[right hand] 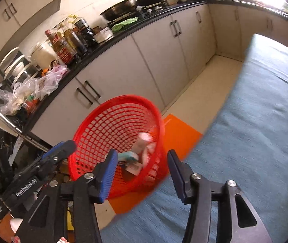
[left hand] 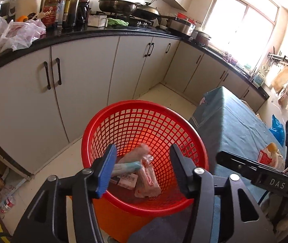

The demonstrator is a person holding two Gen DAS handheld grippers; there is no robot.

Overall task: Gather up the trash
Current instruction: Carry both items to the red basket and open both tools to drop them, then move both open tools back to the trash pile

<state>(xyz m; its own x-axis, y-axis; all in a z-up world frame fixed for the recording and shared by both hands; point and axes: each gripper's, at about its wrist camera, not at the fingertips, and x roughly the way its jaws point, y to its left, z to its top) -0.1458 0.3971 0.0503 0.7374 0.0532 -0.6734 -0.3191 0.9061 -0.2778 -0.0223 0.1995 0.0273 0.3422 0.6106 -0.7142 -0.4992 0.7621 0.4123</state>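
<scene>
— Black jaws with blue pads up close: what has the left gripper (left hand: 142,168) got hold of?

— Nothing. Its jaws stand about half apart, with only air between them, right above the red basket (left hand: 144,109). The right gripper (right hand: 142,174) is the same — parted, empty, its pads touching nothing, hanging over the near edge of the blue tablecloth (right hand: 255,121) just beside the basket.

— And the trash?

— Down in the basket. A pink wrapper (left hand: 148,182) lies on the bottom with a labelled packet (left hand: 126,180) touching it, a pale green tube (left hand: 126,167) resting across them, and a blurred pinkish piece (left hand: 138,151) above those. Whether that piece rests on the others I cannot tell.

— What does the basket stand on?

— An orange stool or box (right hand: 176,129) on the pale floor, pressed up against the table's side.

— Anything left on the table?

— Further along the cloth, a red and white carton (left hand: 265,158) beside something orange, and a blue plastic bag (left hand: 276,129) beyond it.

— Behind all that?

— White cupboards (left hand: 83,70) under a black counter (left hand: 103,33), crowded with crumpled plastic bags (left hand: 20,34), sauce bottles (left hand: 71,6) and a white kettle (left hand: 30,0). Past those, pans (left hand: 117,6) on the hob and a bright window (left hand: 239,24) at the far end.
</scene>
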